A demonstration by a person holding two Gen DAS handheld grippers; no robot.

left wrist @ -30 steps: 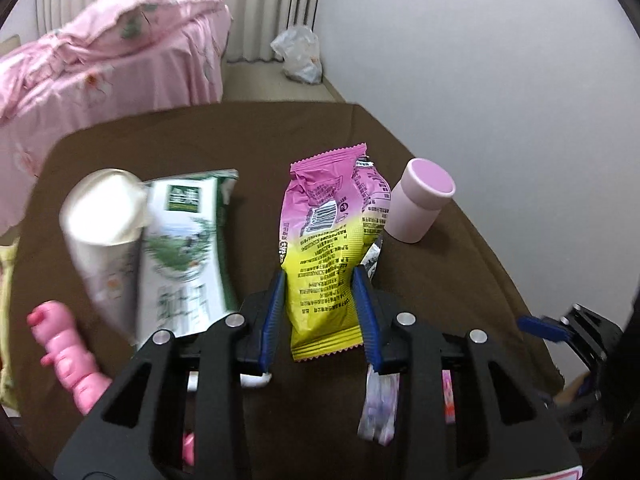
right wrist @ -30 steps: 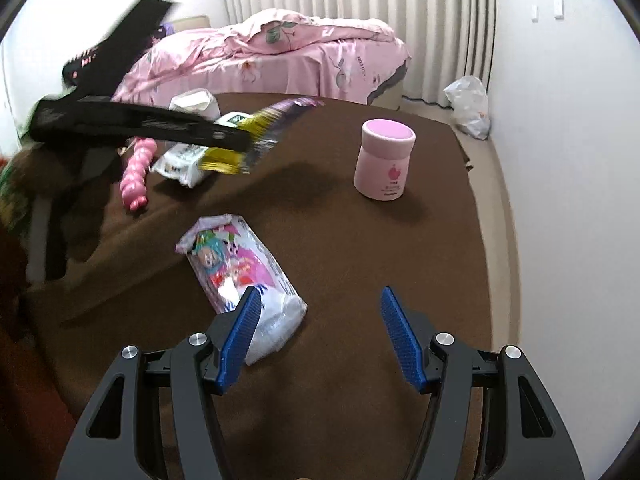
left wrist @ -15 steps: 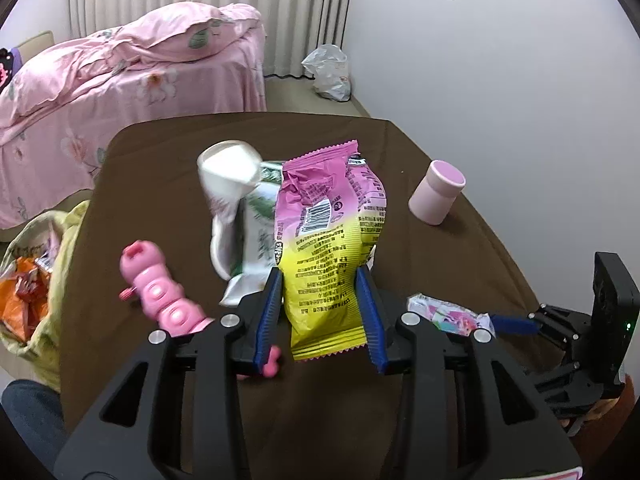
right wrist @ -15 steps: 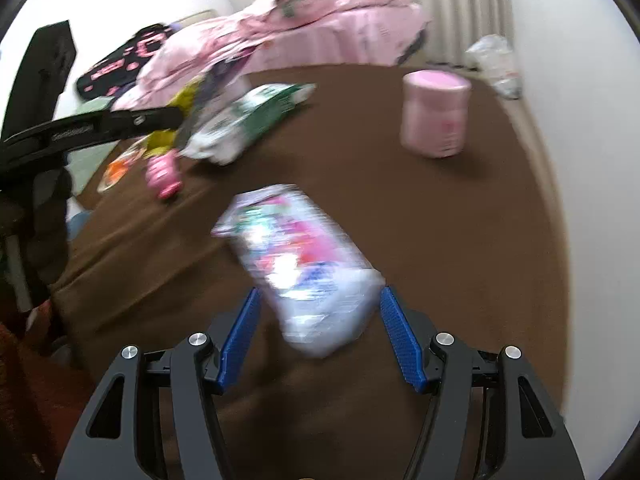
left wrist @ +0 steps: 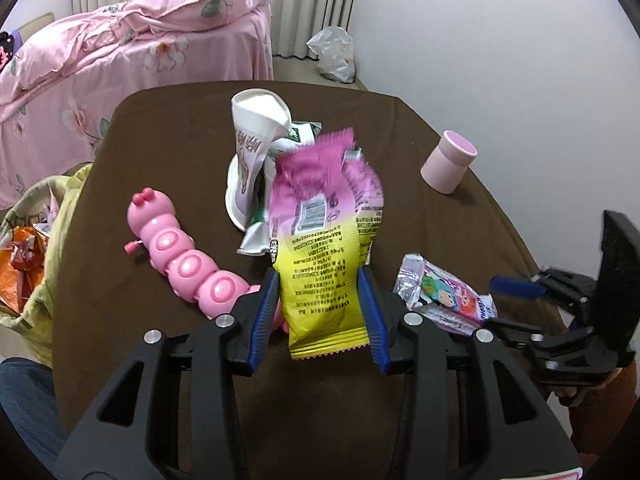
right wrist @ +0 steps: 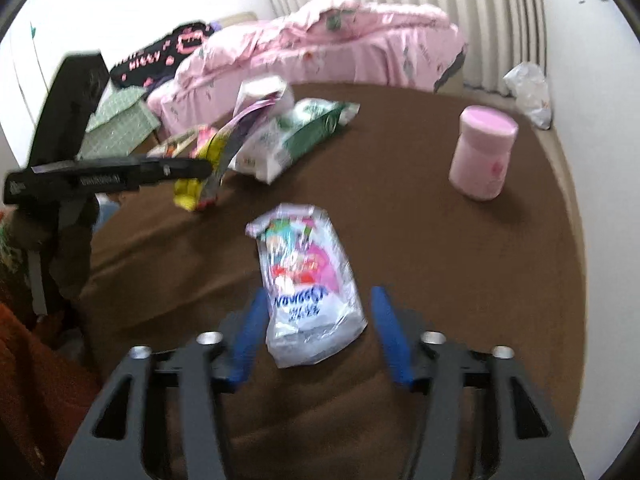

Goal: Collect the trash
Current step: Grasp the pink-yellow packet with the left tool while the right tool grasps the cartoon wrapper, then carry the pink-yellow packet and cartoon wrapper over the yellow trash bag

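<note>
Left tool [left wrist: 318, 316] grips the snack bag [left wrist: 326, 248], lifted above the counter [left wrist: 400, 140]. Right tool [right wrist: 316, 336] open, straddling the wrapper [right wrist: 308, 280] at near right, apparently untouched given blur. Next: close on it.

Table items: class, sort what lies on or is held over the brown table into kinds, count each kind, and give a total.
Snack or wipe packets: 3, the pink-yellow packet, the green-white packet, the cartoon packet.
Paper cups: 1, the crushed cup.
Toys: 1, the pink caterpillar.
Jars: 1, the pink jar.
Total: 6.
</note>
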